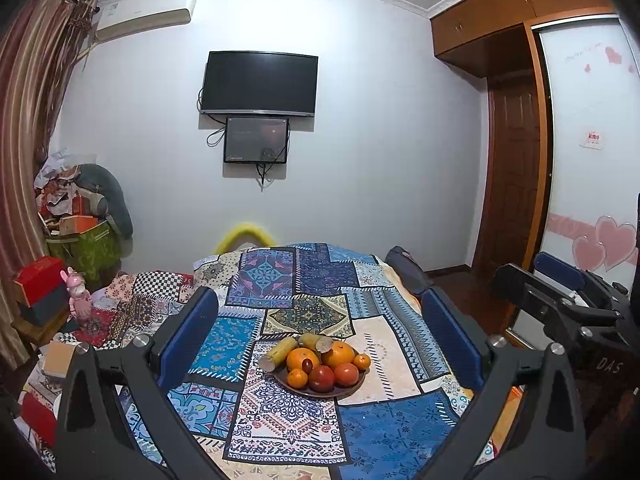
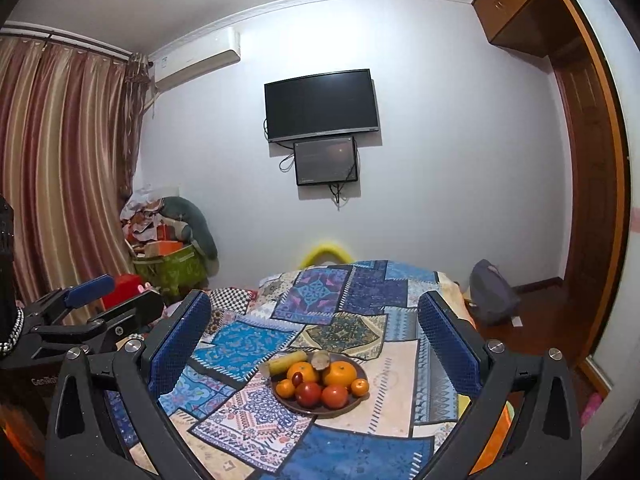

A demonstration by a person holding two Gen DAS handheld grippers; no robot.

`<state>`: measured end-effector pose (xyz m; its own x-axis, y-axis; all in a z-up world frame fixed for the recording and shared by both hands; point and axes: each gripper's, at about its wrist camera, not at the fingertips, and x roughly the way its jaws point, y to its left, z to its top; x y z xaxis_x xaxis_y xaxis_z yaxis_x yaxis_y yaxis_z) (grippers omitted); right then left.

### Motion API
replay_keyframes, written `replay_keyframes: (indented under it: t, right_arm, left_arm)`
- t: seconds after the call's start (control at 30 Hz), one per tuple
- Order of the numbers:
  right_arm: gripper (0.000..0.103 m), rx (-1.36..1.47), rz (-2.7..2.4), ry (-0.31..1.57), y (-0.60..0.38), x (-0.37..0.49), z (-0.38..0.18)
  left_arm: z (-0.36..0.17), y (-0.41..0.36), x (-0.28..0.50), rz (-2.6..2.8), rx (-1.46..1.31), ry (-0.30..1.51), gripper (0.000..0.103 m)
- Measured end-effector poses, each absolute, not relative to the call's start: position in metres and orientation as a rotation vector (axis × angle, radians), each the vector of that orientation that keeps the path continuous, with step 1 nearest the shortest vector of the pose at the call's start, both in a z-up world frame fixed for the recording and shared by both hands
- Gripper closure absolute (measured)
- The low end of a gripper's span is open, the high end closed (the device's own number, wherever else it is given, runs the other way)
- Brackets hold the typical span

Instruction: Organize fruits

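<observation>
1. Your left hand-held gripper (image 1: 320,344) is spread wide and holds nothing; it hangs above the patchwork cloth (image 1: 400,432), short of the plate (image 1: 320,393).
2. The fruit is all piled on that brown plate, near the middle of the cloth. Leftmost lies a yellow-green stalk piece (image 1: 278,354), its cut end jutting over the rim. It looks stiff and fairly light; take it across the middle of its length.
3. Next come the oranges (image 1: 302,359): probably firm, rounded, with skin that should give some grip. Close across the widest part.
4. The small dark fruit (image 1: 307,365) sits on an orange and may roll off if you nudge the pile.
5. The red fruits (image 1: 321,378) at the front look smooth and probably softer, so squeeze gently.
6. Your right hand-held gripper (image 2: 314,348) is likewise spread and empty, facing the same plate.
</observation>
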<state>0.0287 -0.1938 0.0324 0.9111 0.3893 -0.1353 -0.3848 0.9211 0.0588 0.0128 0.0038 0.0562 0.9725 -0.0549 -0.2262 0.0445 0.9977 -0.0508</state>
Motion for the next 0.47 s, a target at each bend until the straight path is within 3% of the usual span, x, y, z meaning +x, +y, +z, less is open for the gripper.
replay_keyframes:
  t: [0.47]
  right_arm:
    - [0.000, 0.037, 0.398, 0.156, -0.1953, 0.0312, 0.0315]
  left_arm:
    - [0.0549, 0.0019, 0.0141, -0.058, -0.045, 0.237, 0.000]
